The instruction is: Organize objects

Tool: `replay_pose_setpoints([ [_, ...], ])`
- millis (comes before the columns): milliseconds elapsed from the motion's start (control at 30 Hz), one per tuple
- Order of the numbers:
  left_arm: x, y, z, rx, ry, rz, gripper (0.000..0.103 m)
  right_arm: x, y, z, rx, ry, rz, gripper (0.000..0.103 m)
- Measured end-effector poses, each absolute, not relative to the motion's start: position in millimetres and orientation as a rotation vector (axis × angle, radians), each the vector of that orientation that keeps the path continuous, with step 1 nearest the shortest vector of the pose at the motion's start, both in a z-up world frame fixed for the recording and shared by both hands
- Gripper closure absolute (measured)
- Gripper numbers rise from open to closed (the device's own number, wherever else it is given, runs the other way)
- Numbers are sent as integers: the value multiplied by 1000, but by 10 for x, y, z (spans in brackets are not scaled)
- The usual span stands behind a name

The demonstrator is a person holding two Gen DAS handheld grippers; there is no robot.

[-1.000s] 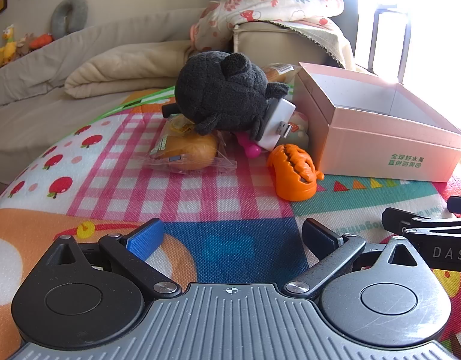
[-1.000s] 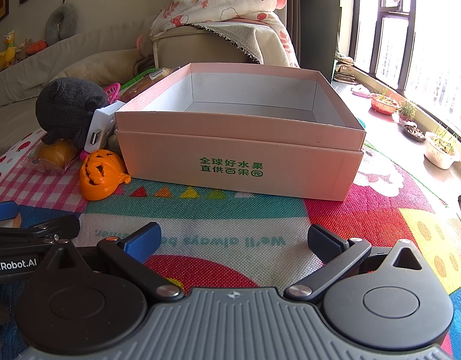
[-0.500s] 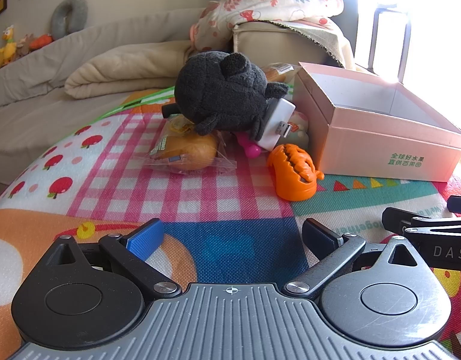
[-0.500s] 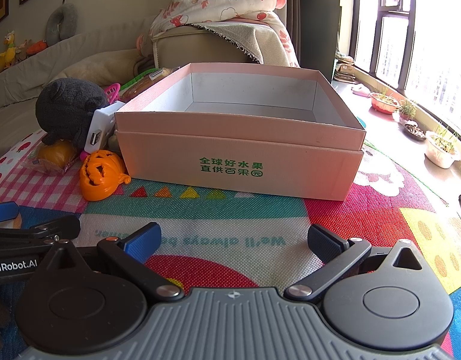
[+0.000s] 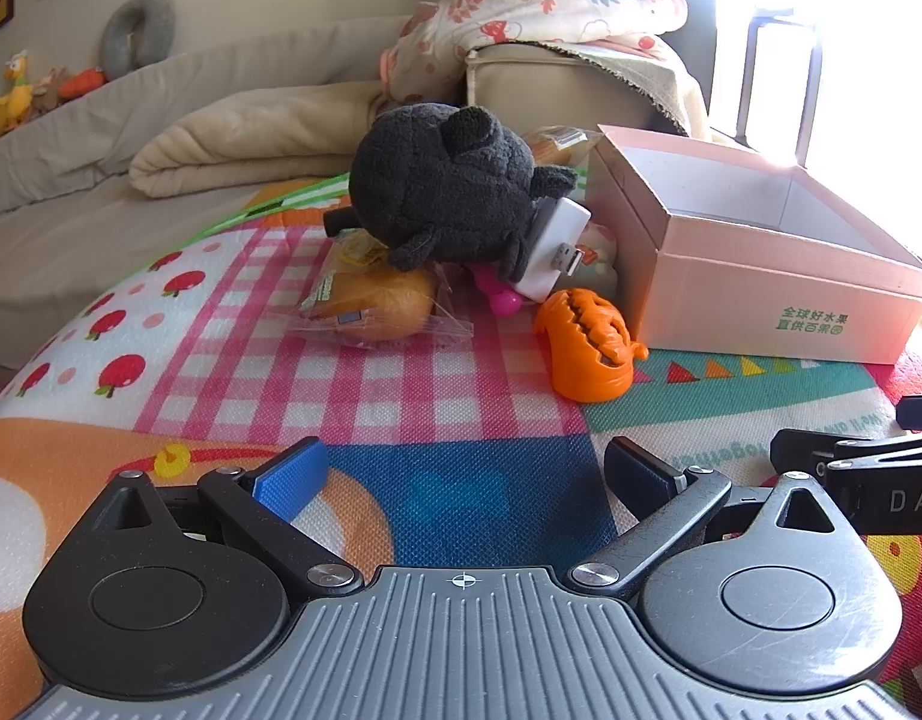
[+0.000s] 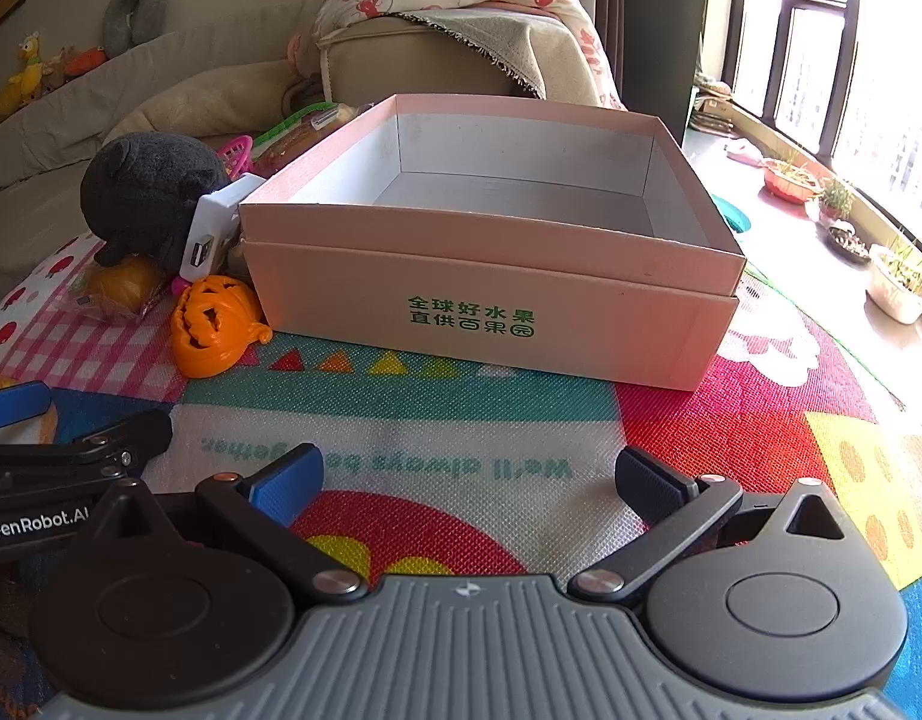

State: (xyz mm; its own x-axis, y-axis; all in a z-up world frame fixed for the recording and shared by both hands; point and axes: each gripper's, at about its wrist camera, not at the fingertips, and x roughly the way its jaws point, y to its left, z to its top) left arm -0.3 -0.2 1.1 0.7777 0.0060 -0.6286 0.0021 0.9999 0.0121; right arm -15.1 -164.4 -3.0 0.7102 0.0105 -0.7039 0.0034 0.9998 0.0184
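Observation:
An empty pink cardboard box (image 6: 485, 312) (image 5: 779, 312) stands on a colourful play mat. To its left lies a pile: a black plush toy (image 5: 443, 204) (image 6: 149, 192), a white charger (image 5: 551, 252) (image 6: 212, 234), an orange pumpkin toy (image 5: 587, 348) (image 6: 212, 324), a wrapped orange bun (image 5: 377, 306) (image 6: 122, 285) and a pink item (image 5: 500, 300). My left gripper (image 5: 467, 474) is open and empty, short of the pile. My right gripper (image 6: 467, 480) is open and empty in front of the box.
Behind the mat (image 5: 317, 378) are a beige quilt (image 5: 251, 132), a sofa arm draped with a floral blanket (image 6: 461, 6), and more packaged items (image 6: 299, 132) behind the box. Plant pots (image 6: 899, 282) line the window sill at right. Each gripper shows at the edge of the other's view.

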Motion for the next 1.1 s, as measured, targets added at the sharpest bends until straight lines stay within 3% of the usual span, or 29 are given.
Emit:
replay_pose_setpoints([
  [167, -11, 57, 84, -4, 684, -21, 2, -148, -1629, -28, 6, 796, 1, 0],
  [400, 248, 302, 704, 3, 486, -85, 2, -172, -1665, -23, -2, 798, 29, 0],
  [667, 1094, 407, 532, -93, 604, -114, 1, -233, -1668, 51, -4, 793, 95, 0],
  [733, 1148, 385, 493, -108, 596, -134, 5, -299, -1621, 135, -13, 744, 116, 0],
  [767, 1146, 384, 489, -113, 581, -155, 26, -324, -1569, 188, -28, 714, 127, 0],
  [1000, 666, 817, 723, -263, 528, -218, 29, -149, -982, 364, -79, 624, 219, 0],
  [1100, 347, 1028, 841, -262, 491, -200, 29, 117, -768, 249, -61, 674, 230, 20],
])
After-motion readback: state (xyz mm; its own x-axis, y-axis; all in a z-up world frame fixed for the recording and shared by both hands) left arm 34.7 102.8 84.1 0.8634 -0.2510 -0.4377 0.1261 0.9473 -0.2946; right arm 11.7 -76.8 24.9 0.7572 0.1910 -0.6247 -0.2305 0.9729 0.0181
